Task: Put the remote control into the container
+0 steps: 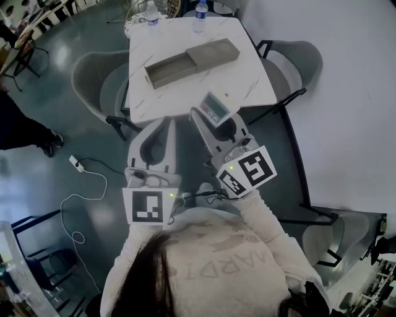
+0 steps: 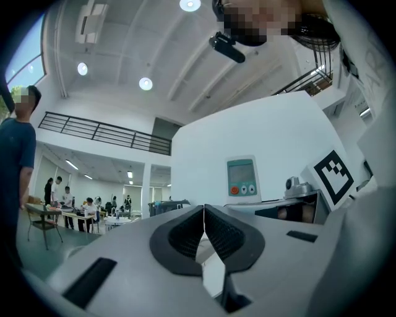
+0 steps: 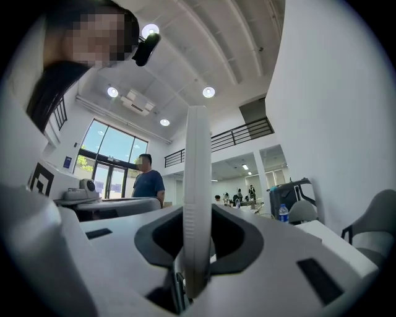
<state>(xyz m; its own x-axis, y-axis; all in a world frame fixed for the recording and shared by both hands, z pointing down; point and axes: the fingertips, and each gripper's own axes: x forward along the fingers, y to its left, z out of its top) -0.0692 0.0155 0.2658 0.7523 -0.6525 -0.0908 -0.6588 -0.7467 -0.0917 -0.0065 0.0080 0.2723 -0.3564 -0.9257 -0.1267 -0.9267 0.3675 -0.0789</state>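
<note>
- The right gripper [image 1: 218,124] was clenched on the remote control [image 1: 216,110], which it held edge-on over the near edge of the table [image 1: 250,74], apart from the container [image 1: 179,65].
- The left gripper [image 1: 158,124] was pressed together on nothing, beside the right one.
- Two water bottles [image 1: 152,12] stood behind the container.
- Chairs [image 1: 93,80] flanked the table.

A white marble-patterned square table [image 1: 247,77] carries two clear plastic water bottles [image 1: 153,12] at its far edge. Grey shell chairs [image 1: 91,80] flank it. A white power strip [image 1: 76,163] lies on the floor to its left.
</note>
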